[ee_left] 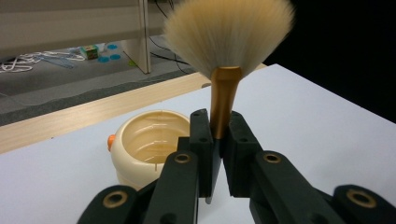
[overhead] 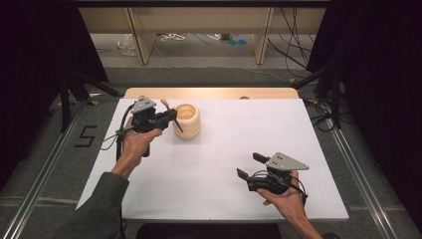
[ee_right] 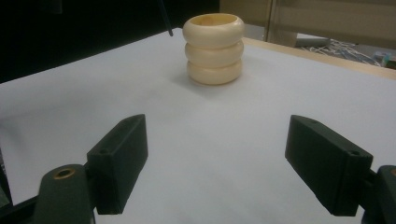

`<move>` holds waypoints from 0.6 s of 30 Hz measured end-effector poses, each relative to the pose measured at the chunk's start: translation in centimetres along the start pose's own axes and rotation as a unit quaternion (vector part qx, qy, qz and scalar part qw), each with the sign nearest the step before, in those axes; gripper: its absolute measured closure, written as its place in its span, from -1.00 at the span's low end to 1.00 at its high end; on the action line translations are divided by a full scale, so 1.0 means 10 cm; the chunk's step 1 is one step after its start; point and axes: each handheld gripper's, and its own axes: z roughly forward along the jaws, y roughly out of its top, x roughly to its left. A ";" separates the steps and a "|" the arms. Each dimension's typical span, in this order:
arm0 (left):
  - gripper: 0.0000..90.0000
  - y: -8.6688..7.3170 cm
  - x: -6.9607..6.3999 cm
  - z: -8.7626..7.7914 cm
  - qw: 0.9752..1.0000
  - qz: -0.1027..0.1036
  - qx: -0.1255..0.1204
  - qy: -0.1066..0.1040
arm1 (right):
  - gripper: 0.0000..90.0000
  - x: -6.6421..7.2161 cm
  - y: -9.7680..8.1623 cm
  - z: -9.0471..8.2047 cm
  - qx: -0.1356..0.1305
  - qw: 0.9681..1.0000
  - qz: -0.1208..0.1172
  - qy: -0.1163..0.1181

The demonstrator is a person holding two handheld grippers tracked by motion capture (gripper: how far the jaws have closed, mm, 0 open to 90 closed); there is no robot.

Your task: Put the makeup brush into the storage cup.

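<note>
My left gripper [overhead: 171,117] is shut on a fan-shaped brush [ee_left: 229,37] at its gold ferrule, with the cream bristles fanning out beyond the jaws. The brush's thin dark handle [overhead: 178,126] slants down beside a cream ribbed cup [overhead: 187,121], which stands upright on the white table top [overhead: 224,159]. In the left gripper view the cup [ee_left: 149,140] lies just below and left of the left gripper [ee_left: 219,128]. My right gripper [overhead: 250,165] rests open near the front right, nothing between its jaws. The right gripper [ee_right: 224,158] faces the cup [ee_right: 215,49] from afar.
A wooden strip [overhead: 209,92] borders the table's far edge. Beyond it are wooden shelf legs [overhead: 142,40] and loose cables on the floor [overhead: 174,37]. Black curtains and stand legs [overhead: 64,99] flank both sides.
</note>
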 end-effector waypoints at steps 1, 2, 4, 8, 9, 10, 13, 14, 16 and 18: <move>0.85 0.02 0.01 0.01 1.000 0.000 0.000 0.002 | -0.51 0.00 0.00 0.01 -0.003 1.000 0.003 0.003; 0.85 0.03 0.01 0.01 1.000 -0.002 0.000 0.004 | -0.51 0.01 0.00 0.02 -0.008 1.000 0.005 0.005; 0.85 0.05 0.02 0.03 1.000 -0.005 0.000 0.004 | -0.51 0.00 0.00 0.00 0.001 1.000 0.001 0.001; 0.85 0.09 0.05 0.07 1.000 -0.009 0.001 0.008 | -0.51 0.00 0.00 0.01 -0.003 1.000 -0.006 0.003; 0.85 0.11 0.06 0.08 1.000 -0.011 0.001 0.008 | -0.51 0.00 0.00 0.01 -0.007 1.000 -0.006 0.005; 0.85 0.13 0.07 0.09 1.000 -0.008 0.001 0.010 | -0.51 0.00 0.00 0.01 -0.004 1.000 -0.006 0.004; 0.85 0.17 0.07 0.11 1.000 -0.007 -0.001 0.012 | -0.51 0.00 0.00 0.02 -0.005 1.000 -0.007 0.004; 0.85 0.19 0.06 0.11 1.000 -0.005 -0.001 0.013 | -0.51 0.00 0.00 0.02 -0.005 1.000 -0.007 0.004; 0.85 0.21 0.07 0.12 1.000 -0.003 0.000 0.013 | -0.51 0.00 0.00 0.01 -0.004 1.000 -0.007 0.003; 0.85 0.24 0.07 0.13 1.000 -0.004 -0.002 0.016 | -0.51 0.00 -0.01 0.02 -0.005 1.000 -0.006 0.002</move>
